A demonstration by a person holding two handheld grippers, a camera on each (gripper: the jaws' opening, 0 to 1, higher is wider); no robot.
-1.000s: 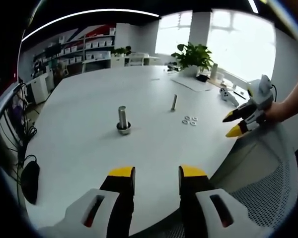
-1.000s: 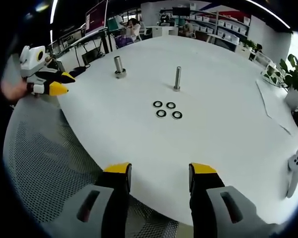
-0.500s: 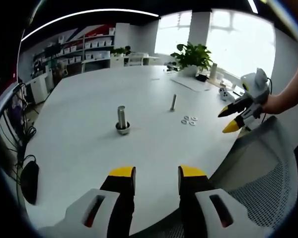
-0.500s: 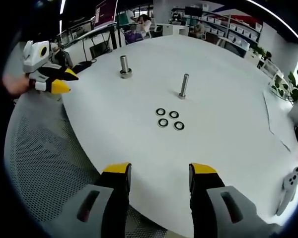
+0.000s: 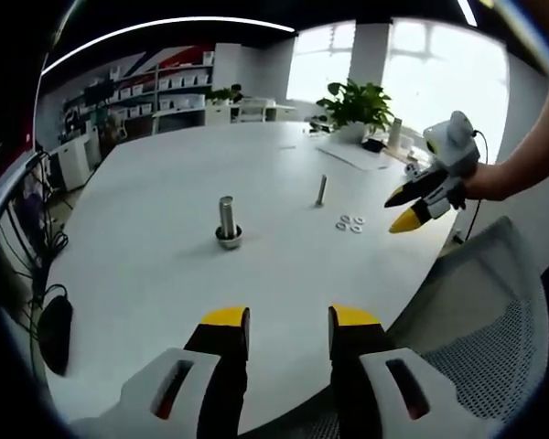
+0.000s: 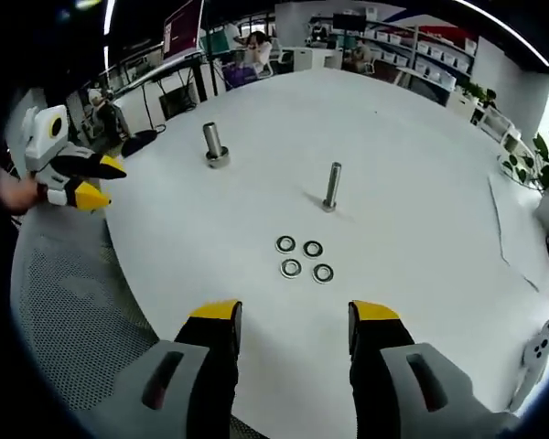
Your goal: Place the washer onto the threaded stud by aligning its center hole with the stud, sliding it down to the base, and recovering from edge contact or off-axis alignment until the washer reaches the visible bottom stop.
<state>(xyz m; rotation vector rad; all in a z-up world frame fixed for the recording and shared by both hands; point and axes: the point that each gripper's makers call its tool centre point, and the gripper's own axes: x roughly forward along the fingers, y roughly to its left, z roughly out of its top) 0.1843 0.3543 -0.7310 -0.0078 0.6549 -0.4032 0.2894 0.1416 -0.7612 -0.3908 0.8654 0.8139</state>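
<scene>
White table [image 6: 421,165] is carrying four washers [image 6: 300,258] clustered just in front of the thin threaded stud [image 6: 331,187], with a thicker stud [image 6: 214,145] standing well apart. Right tongs [image 6: 289,322] are being held spread and empty above the near table edge. Left tongs [image 5: 285,327] are likewise being held spread, gripping nothing.

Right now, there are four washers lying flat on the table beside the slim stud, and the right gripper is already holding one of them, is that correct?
Not quite: the right gripper is open and holds nothing. The right gripper view shows all four washers flat on the table beside the slim stud.
</scene>
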